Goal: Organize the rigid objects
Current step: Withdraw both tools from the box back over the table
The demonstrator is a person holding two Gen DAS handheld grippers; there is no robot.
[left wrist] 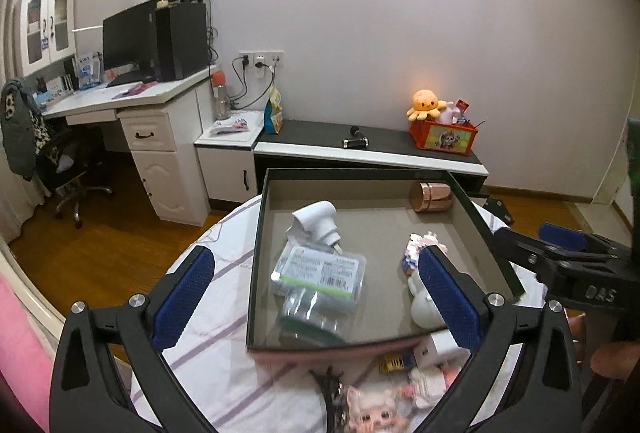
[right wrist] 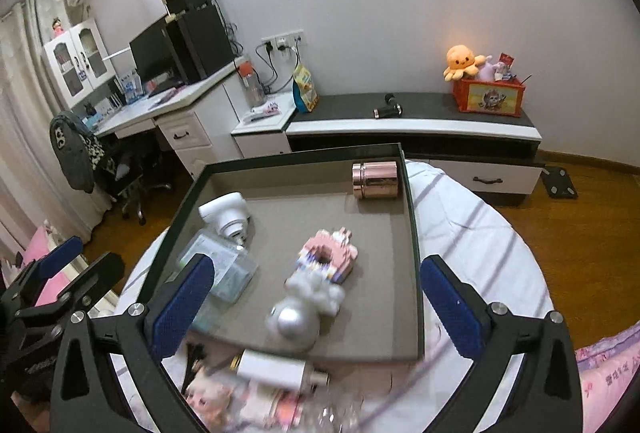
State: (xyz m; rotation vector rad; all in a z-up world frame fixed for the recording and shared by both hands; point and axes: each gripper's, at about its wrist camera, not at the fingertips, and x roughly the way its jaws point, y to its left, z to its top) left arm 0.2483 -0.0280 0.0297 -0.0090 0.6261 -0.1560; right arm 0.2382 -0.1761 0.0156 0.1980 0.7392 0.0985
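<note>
Nearest to us, both claws stand released and hold nothing. Our left gripper [left wrist: 316, 297] hangs over the near left part of the tray, and our right gripper [right wrist: 316, 303] over its near middle; each shows in the other's view, off to the side.

Just under the fingers, outside the tray's near wall, loose things still lie on the striped cloth [right wrist: 472, 209] of the round table: a white charger block [right wrist: 276, 371] lying on its side, its long axis running left to right along the tray's near wall, and a pink-haired doll card [left wrist: 372, 413] nearer still. A small yellow and black piece [left wrist: 394, 364] lies beside the charger; we cannot tell what it is.

The charger lies below and slightly left of our right claw's centre, and below and to the right of our left claw. We judge the right hand the nearer, and its fingers would straddle the block's short side if brought down and back towards us.

Beyond that, inside the dark-walled tray [right wrist: 412, 201], lie a silver and white figurine [right wrist: 298, 321] touching a pink block-built model [right wrist: 326, 253], a clear plastic battery pack [left wrist: 320, 271] on the left with a white plug adapter [left wrist: 316, 219] behind it, and, in the far right corner, a rose-gold tin [right wrist: 376, 180] on its side.
</note>
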